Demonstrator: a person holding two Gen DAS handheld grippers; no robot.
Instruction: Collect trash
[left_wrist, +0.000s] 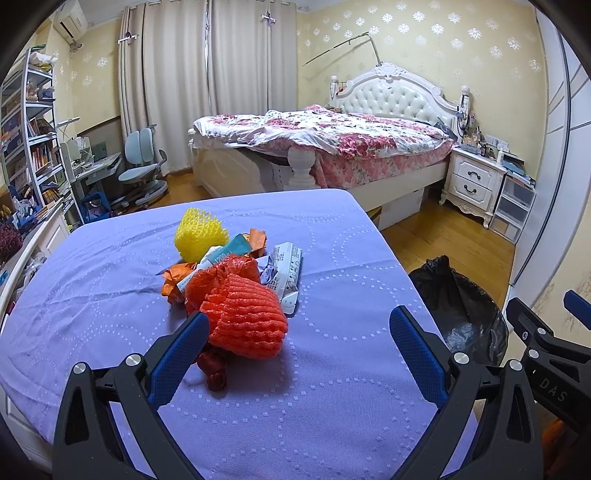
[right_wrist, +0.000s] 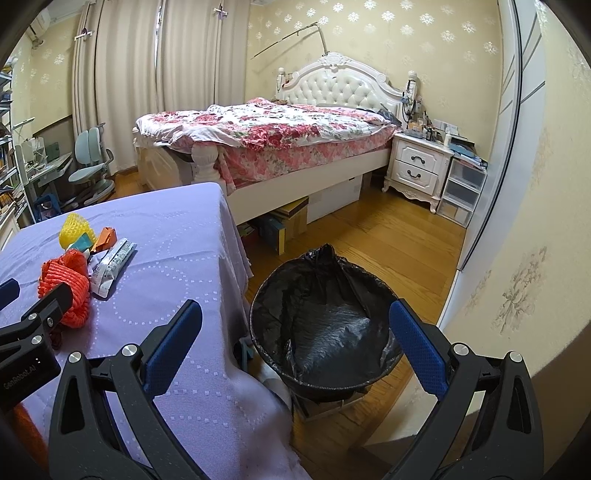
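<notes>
Your left gripper (left_wrist: 299, 325) is wide beside the red net (left_wrist: 245, 319) — closing off-centre may push it away.

Table (left_wrist: 332, 406): nearest, with the trash pile (left_wrist: 236, 280) on its middle.
Foam net (left_wrist: 243, 317): front of the pile.
Bin (right_wrist: 325, 325): on the floor, right of the table.
Bed (left_wrist: 332, 144): behind both.
</notes>
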